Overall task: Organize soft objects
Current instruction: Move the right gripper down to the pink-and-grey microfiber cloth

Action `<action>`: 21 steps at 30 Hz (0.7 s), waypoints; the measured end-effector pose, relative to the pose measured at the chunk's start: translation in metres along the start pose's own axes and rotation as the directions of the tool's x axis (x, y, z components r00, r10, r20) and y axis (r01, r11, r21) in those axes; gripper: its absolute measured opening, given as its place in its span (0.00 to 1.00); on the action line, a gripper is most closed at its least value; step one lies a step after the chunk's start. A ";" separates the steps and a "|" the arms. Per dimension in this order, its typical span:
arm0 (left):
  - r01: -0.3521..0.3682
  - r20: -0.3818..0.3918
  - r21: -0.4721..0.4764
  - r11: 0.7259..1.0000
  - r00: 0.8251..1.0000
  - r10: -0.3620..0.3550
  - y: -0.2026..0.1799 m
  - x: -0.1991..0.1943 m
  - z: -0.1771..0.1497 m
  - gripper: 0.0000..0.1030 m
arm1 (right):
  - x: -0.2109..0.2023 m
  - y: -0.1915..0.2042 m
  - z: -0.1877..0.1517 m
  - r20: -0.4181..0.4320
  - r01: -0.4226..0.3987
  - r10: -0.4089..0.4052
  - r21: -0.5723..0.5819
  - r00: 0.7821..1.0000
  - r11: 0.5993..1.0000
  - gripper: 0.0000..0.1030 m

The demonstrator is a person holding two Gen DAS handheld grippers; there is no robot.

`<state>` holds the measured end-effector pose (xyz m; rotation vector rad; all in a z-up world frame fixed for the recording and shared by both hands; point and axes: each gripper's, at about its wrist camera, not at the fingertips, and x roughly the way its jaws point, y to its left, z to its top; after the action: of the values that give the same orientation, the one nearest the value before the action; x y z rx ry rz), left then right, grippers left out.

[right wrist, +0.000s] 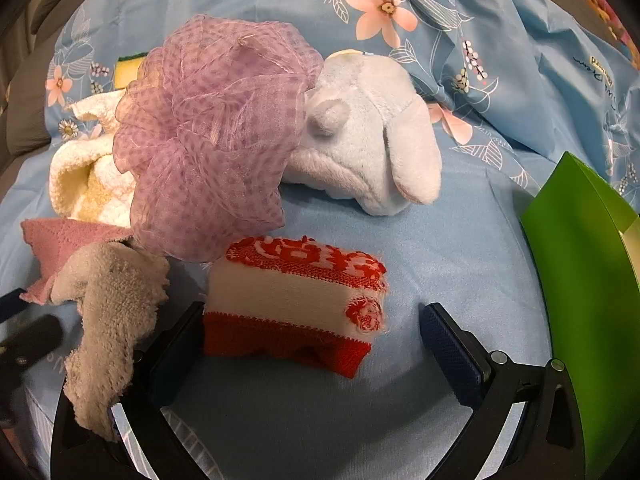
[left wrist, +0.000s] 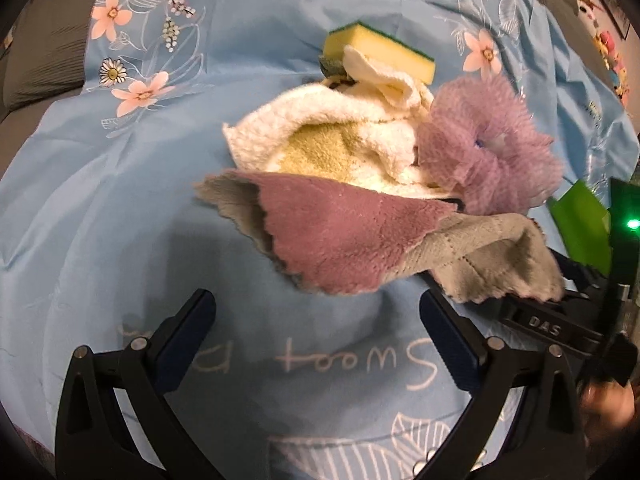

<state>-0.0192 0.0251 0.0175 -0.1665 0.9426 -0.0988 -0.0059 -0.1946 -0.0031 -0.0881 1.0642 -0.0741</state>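
Observation:
My left gripper (left wrist: 316,312) is open over the blue sheet, just short of a pink cloth with a grey back (left wrist: 352,236). The cloth's grey end hangs over the left finger of my right gripper (right wrist: 313,310), which is open. A folded red-and-white knitted cloth (right wrist: 296,304) lies between the right gripper's fingers, against the left one. Behind it sit a purple mesh pouf (right wrist: 212,136) and a pale blue plush toy (right wrist: 368,140). A white-and-yellow towel (left wrist: 328,144) and a yellow-green sponge (left wrist: 380,52) lie beyond the pink cloth.
A floral blue bedsheet (left wrist: 100,200) covers the surface, with folds at the back right. A green box (right wrist: 584,280) stands close to the right gripper's right side. Grey cushions (left wrist: 44,60) border the far left. A hand (left wrist: 608,400) shows at the lower right.

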 end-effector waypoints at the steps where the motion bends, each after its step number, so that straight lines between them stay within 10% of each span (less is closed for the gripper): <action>1: 0.007 0.006 -0.003 1.000 1.000 -0.007 0.003 -0.005 0.000 0.98 | 0.000 -0.001 0.000 -0.002 -0.003 0.003 0.003 1.000 1.000 1.00; 12: 0.157 0.037 -0.054 0.986 0.987 -0.155 0.019 -0.039 -0.002 0.76 | -0.064 -0.004 -0.001 0.019 0.110 -0.113 0.116 0.993 0.987 0.97; 21: 0.243 0.004 -0.088 0.966 0.970 -0.244 0.013 -0.031 0.006 0.55 | -0.109 -0.011 0.003 0.093 -0.284 0.269 0.304 0.959 0.909 0.69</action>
<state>-0.0322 0.0430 0.0435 -0.3637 0.9310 -0.2851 -0.0567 -0.1939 0.0945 0.3497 0.9945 0.0160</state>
